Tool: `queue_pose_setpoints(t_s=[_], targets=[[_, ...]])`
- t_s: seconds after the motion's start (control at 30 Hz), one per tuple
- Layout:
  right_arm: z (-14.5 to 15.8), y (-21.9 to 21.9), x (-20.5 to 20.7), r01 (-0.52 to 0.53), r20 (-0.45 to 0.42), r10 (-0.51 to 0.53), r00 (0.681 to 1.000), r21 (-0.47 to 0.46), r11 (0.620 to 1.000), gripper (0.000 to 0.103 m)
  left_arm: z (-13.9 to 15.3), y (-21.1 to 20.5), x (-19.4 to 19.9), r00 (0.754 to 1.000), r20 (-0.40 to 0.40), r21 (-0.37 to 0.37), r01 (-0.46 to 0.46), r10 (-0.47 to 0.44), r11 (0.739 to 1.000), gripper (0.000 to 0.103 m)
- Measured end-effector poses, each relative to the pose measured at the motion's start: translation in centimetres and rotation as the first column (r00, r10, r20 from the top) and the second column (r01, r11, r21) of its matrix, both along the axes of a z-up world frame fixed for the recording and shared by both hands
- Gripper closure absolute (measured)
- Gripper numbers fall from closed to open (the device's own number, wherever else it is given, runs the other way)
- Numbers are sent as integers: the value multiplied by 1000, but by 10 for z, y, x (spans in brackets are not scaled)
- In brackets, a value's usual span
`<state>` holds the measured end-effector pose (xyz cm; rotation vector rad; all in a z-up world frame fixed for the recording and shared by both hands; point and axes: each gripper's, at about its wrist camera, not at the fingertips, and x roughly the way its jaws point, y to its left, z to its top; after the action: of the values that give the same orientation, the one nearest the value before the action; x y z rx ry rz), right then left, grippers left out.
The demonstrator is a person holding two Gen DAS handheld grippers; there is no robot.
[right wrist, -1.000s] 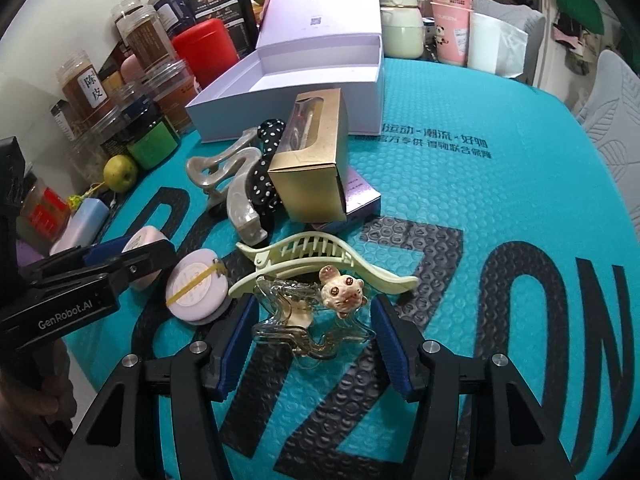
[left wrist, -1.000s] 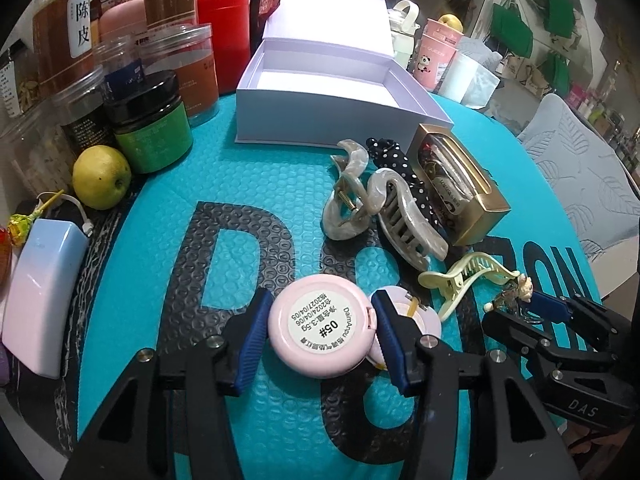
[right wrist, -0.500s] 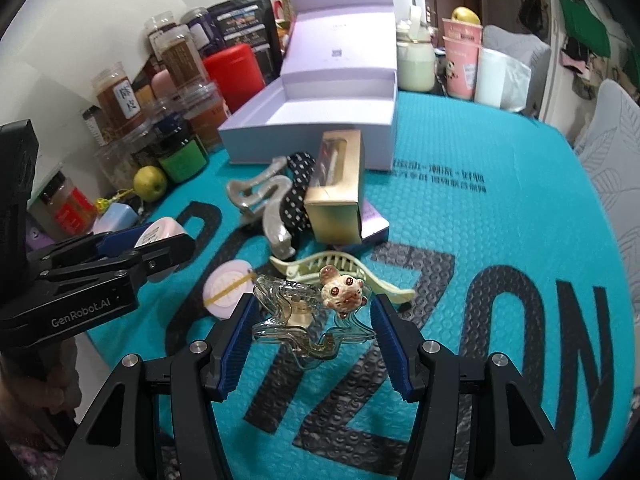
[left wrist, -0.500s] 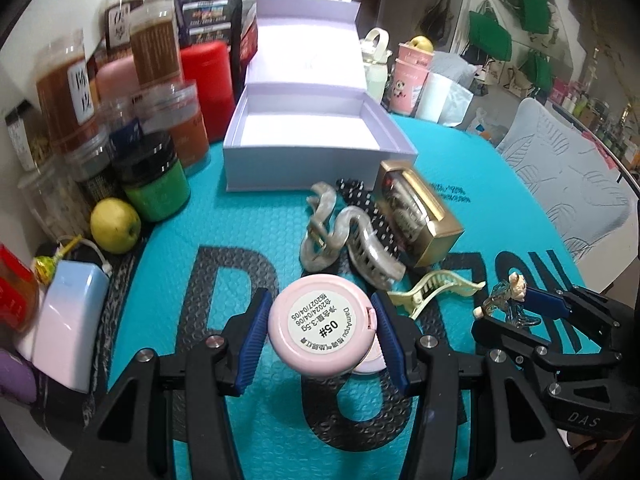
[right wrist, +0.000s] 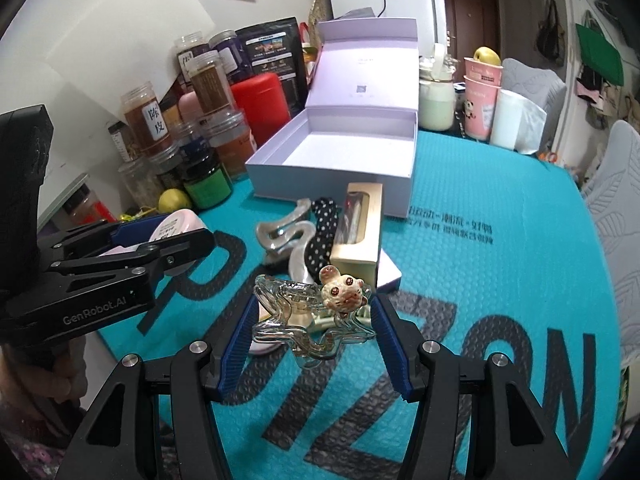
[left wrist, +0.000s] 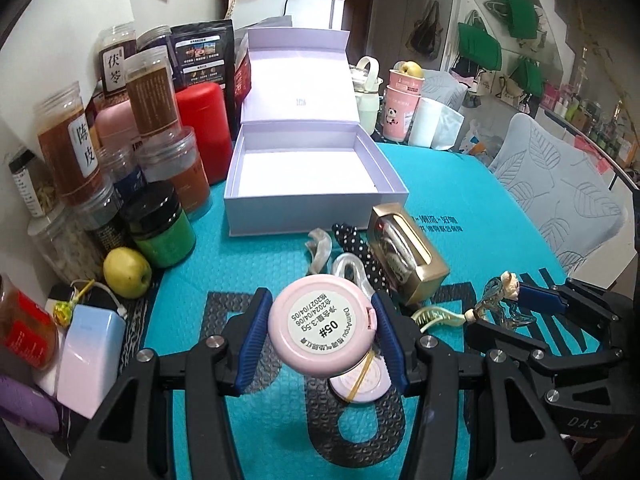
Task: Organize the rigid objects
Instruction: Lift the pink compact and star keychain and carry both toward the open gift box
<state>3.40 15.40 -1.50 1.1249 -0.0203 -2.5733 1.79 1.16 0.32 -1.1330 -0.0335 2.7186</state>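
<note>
My left gripper [left wrist: 322, 334] is shut on a round pink compact [left wrist: 322, 326] with a white label, held above the teal mat. My right gripper [right wrist: 314, 326] is shut on a clear star-shaped hair clip with a small mouse figure [right wrist: 316, 312], also lifted off the mat. An open lilac box [left wrist: 312, 178] stands empty at the back of the mat, lid up. On the mat lie a second pink compact with a yellow band [left wrist: 360, 384], a cream claw clip [left wrist: 436, 316], a pearly wavy clip [right wrist: 286, 236], a polka-dot clip [right wrist: 324, 226] and a gold box [left wrist: 408, 260].
Jars and tins [left wrist: 160, 168] crowd the left edge with a green apple [left wrist: 126, 272] and a pale blue power bank [left wrist: 90, 356]. Pink cups [left wrist: 402, 104] and a pale bottle stand behind the box. A grey chair [left wrist: 560, 200] is at the right.
Both grippers have risen with their objects; the mat and the clips on it now sit lower and farther away, and more of the room shows behind the box.
</note>
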Motion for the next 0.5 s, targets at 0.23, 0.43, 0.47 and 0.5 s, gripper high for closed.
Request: queue_pose_setpoints(t_s=[0.23, 0.43, 0.47, 0.5], targets=[[11, 1, -17, -13, -6, 13, 1000, -7, 1000, 45, 9, 0, -17, 1000, -11, -7, -5, 5, 1000, 52], [22, 2, -37, -33, -12, 33, 999, -17, 999, 45, 19, -2, -34, 999, -31, -10, -14, 13, 1000, 52], [23, 2, -40, -37, -14, 37, 999, -20, 999, 45, 21, -2, -38, 999, -35, -11, -14, 14, 1000, 52], [25, 2, -44, -41, -17, 41, 999, -23, 999, 45, 23, -2, -40, 999, -37, -13, -14, 14, 1000, 52]])
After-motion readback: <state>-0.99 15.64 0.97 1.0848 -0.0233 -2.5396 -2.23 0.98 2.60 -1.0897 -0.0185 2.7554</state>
